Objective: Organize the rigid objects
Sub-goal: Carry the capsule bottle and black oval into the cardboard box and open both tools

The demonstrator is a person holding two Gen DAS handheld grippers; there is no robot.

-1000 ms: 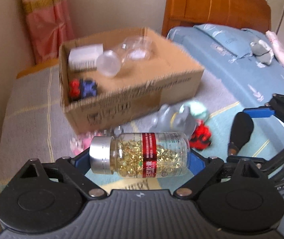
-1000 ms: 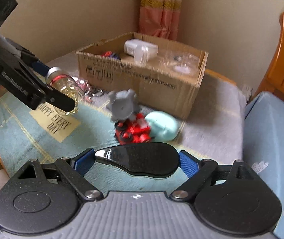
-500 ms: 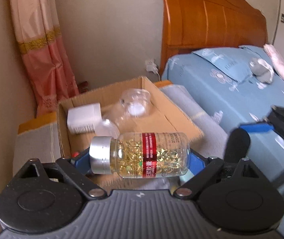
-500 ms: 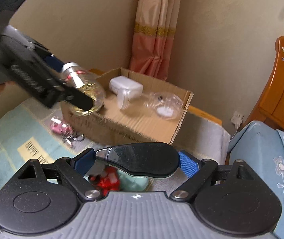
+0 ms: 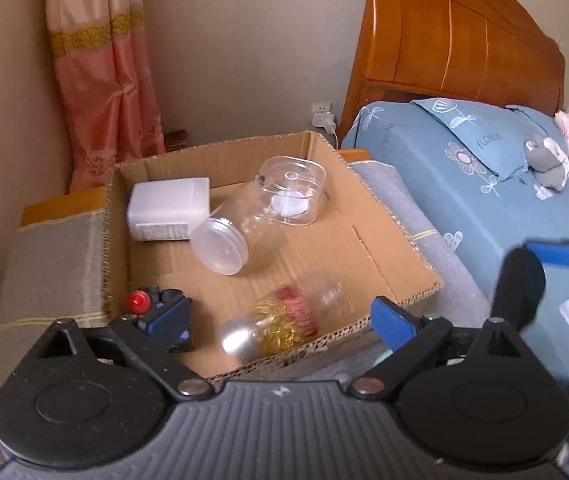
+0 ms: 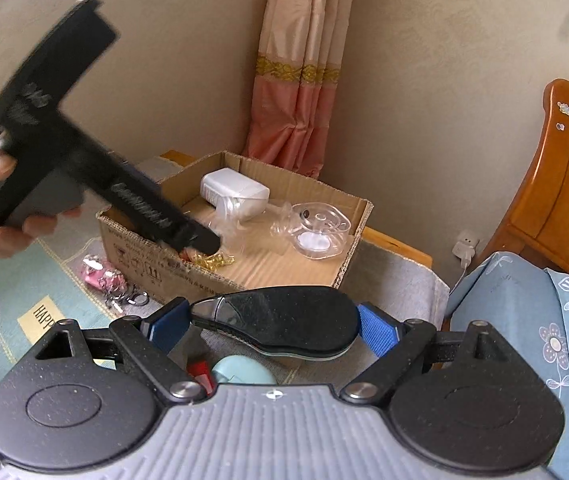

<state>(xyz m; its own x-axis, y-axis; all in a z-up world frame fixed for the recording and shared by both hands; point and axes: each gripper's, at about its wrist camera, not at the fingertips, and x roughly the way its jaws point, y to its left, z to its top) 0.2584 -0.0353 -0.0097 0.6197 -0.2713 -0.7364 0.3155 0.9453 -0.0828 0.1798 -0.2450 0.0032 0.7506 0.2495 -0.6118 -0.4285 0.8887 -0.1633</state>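
Note:
My left gripper (image 5: 280, 322) is open above the near end of the cardboard box (image 5: 412, 276). The bottle of yellow capsules (image 5: 280, 326) is blurred, free of the fingers, inside the box near its front wall. My right gripper (image 6: 272, 326) is shut on a black oval object (image 6: 280, 326), held short of the box (image 6: 152, 268). The right gripper and its black object (image 5: 518, 286) show at the right in the left wrist view. The left gripper's fingers (image 6: 188, 236) reach over the box in the right wrist view.
In the box lie a white container (image 5: 166, 212), a clear jar with a frosted lid (image 5: 232, 240), a clear square tub (image 5: 292, 196) and a red and blue toy (image 5: 152, 300). Pink keyrings (image 6: 104, 280) lie left of the box. A blue bed (image 5: 484, 184) is to the right.
My left gripper moved over the box, opened and let the capsule bottle go; it has dropped into the box. My right gripper rose and came closer, still holding the black object.

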